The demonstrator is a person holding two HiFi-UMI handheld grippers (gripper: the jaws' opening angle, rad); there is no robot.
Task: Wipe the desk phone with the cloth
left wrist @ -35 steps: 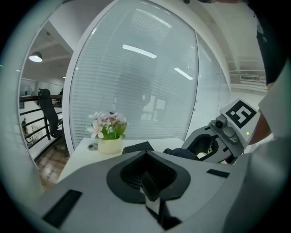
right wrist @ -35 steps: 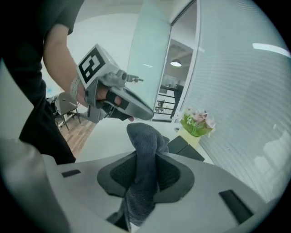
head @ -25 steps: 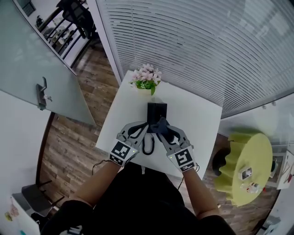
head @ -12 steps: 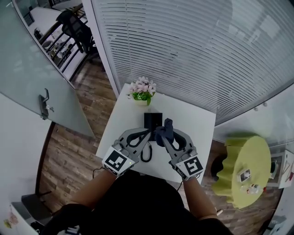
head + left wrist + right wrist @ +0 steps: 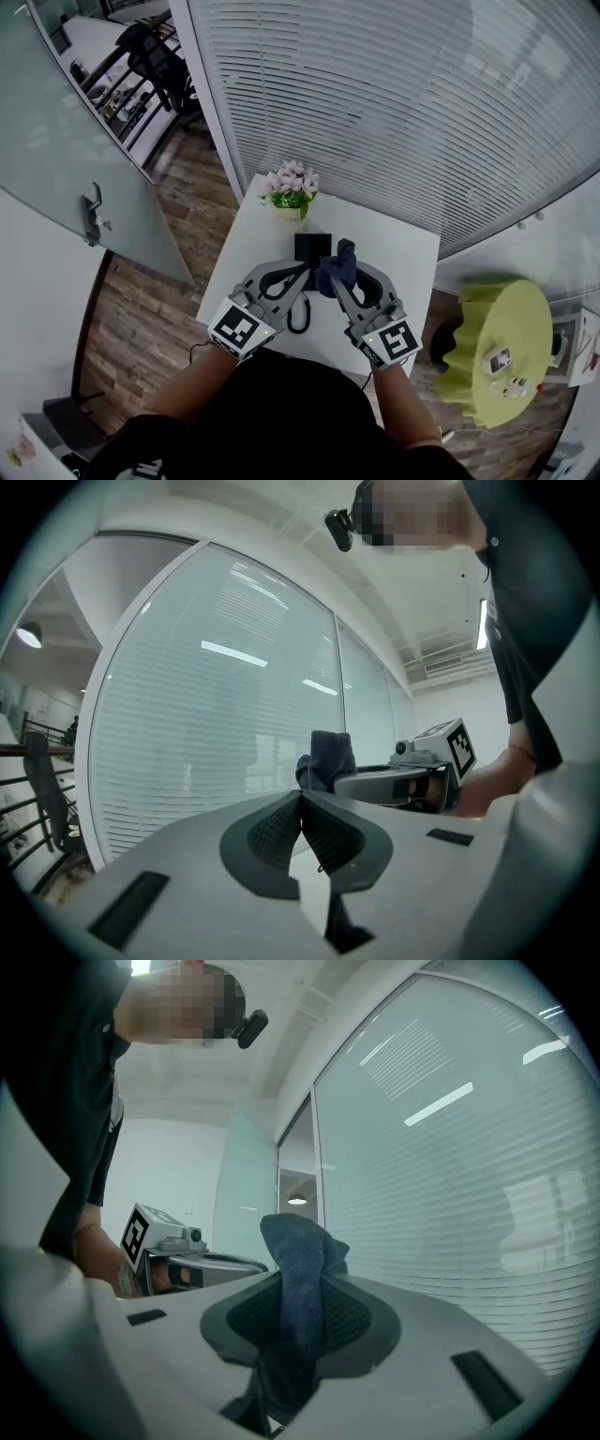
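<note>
The black desk phone (image 5: 307,246) lies on the small white table (image 5: 398,253), its coiled cord (image 5: 298,319) trailing toward me. Both grippers are held over the phone's near end, tilted up toward the blinds. My right gripper (image 5: 336,273) is shut on a dark blue cloth (image 5: 341,257), which sticks up past the pads (image 5: 302,1269). My left gripper (image 5: 302,267) is beside it, jaws shut with nothing between them (image 5: 301,795). From the left gripper view the cloth (image 5: 328,757) and right gripper (image 5: 412,778) show just to the right.
A pot of pink flowers (image 5: 291,186) stands at the table's far edge behind the phone. White blinds (image 5: 394,103) back the table. A glass door (image 5: 84,141) is at the left, and a yellow round table (image 5: 502,352) at the right.
Since a second ago both grippers have lifted slightly and drawn together over the phone, and the head view has shifted. Nothing visibly differs over the last half second.
</note>
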